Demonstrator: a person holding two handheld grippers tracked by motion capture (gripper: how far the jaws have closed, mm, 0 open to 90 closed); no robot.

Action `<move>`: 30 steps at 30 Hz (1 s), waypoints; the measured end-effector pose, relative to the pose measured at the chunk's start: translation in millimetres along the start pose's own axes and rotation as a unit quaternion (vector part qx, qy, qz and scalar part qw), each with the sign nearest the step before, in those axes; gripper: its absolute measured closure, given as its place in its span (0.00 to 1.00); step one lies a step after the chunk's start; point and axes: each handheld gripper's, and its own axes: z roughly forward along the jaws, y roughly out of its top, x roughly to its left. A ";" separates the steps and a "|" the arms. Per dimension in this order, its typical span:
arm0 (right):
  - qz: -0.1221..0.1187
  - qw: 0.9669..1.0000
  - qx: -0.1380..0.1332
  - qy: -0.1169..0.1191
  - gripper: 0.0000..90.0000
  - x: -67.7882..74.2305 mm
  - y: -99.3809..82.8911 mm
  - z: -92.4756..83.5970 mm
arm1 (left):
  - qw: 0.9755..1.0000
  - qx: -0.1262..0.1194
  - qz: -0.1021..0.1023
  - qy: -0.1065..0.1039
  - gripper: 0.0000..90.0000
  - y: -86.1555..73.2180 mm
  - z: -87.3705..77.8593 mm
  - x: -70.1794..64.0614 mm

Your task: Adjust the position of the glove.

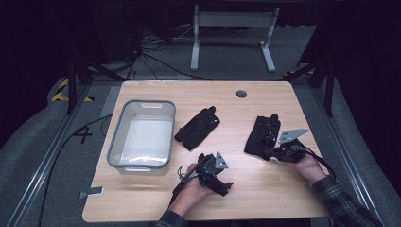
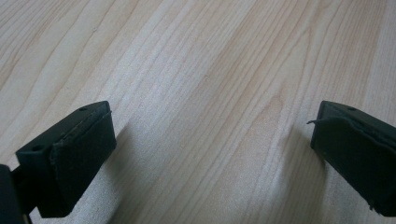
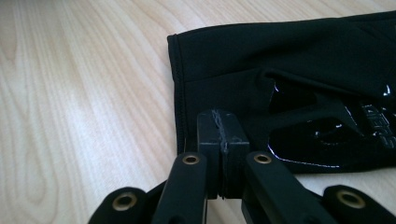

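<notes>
From the high view, two black gloves lie on the table (image 1: 265,189): the left glove (image 1: 197,127) just right of the grey bin (image 1: 142,135), the right glove (image 1: 262,135) under the right claw (image 1: 270,152). The left gripper view shows the left claw (image 2: 212,154) open over bare wood. In the right gripper view, the right claw (image 3: 223,140) is clamped on the right glove's (image 3: 289,70) cuff edge; soft, light, likely floppy, so the cuff hem suits gripping.

R gripper (image 3: 222,135) jaws closed at black glove (image 3: 289,88) cuff edge, on table (image 3: 79,93)

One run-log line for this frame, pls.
right tool: shut on right glove cuff | left tool: open over bare table | left glove: beside bin
</notes>
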 end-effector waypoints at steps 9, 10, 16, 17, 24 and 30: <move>-0.013 1.000 0.016 0.007 1.00 12.1 -4.5 -7.3 | 1.000 0.000 -0.001 0.001 0.00 -0.1 -0.1 -0.2; -0.013 1.000 0.016 0.007 1.00 12.1 -4.5 -7.3 | 1.000 0.000 -0.001 0.001 0.00 -0.1 -0.1 -0.2; -0.019 0.999 0.023 0.014 1.00 22.7 -10.5 -13.9 | 1.000 0.000 -0.002 0.001 0.00 -0.1 0.0 -0.2; -0.019 0.999 0.023 0.014 1.00 22.7 -10.5 -13.9 | 1.000 0.000 -0.002 0.001 0.00 -0.1 0.0 -0.2; -0.017 0.999 0.023 0.027 1.00 29.7 -22.6 -24.6 | 1.000 0.000 -0.002 0.001 0.00 -0.1 -0.1 -0.3; -0.006 0.999 0.024 0.031 1.00 33.2 -35.2 -36.3 | 1.000 0.000 -0.002 0.002 0.00 -0.1 -0.1 -0.3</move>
